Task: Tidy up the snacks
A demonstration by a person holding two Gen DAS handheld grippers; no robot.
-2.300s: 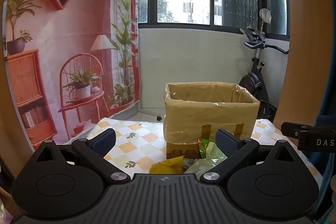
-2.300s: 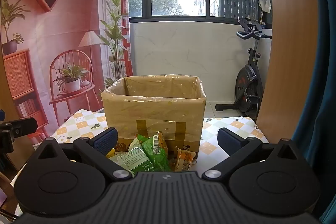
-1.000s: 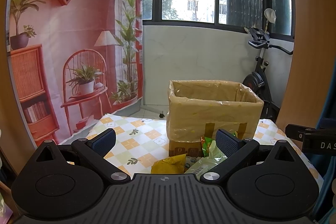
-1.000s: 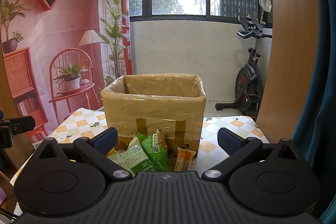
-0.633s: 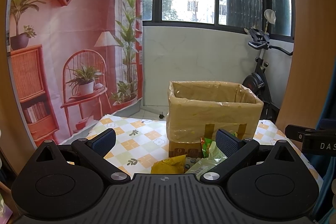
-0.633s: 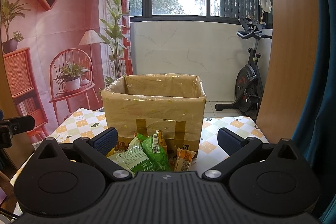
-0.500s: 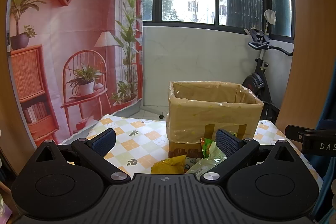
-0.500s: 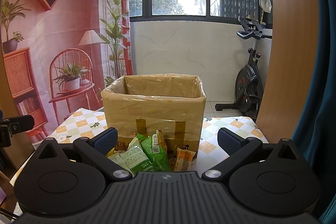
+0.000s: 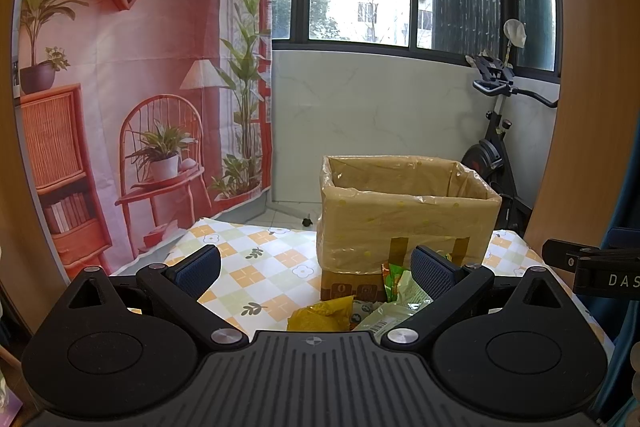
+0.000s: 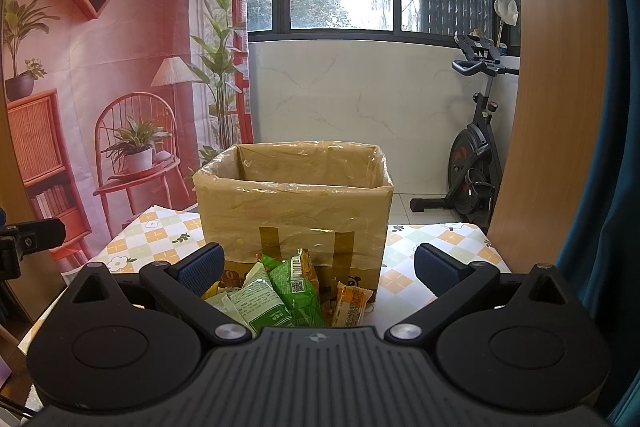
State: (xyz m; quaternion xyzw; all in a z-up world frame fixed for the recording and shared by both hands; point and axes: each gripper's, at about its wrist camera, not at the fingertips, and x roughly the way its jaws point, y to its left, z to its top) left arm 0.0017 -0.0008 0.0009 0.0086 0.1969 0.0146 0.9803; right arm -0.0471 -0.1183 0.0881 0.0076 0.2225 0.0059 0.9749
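An open cardboard box [image 9: 404, 223] lined with clear plastic stands on a checkered tablecloth [image 9: 256, 263]; it also shows in the right wrist view [image 10: 292, 211]. Several snack packets lie in a pile in front of it: a yellow packet [image 9: 320, 313], green packets [image 10: 294, 285] and an orange packet [image 10: 350, 303]. My left gripper [image 9: 316, 271] is open and empty, held back from the pile. My right gripper [image 10: 318, 267] is open and empty, above the near side of the pile. The box's inside is hidden.
The other gripper's body shows at the right edge of the left wrist view [image 9: 592, 269] and at the left edge of the right wrist view [image 10: 28, 233]. An exercise bike [image 10: 474, 163] stands behind the table. A printed backdrop [image 9: 132, 87] hangs on the left.
The left view has shifted slightly since the earliest frame, with the box a little farther right. In the last second nothing has visibly moved. Both grippers stay open.
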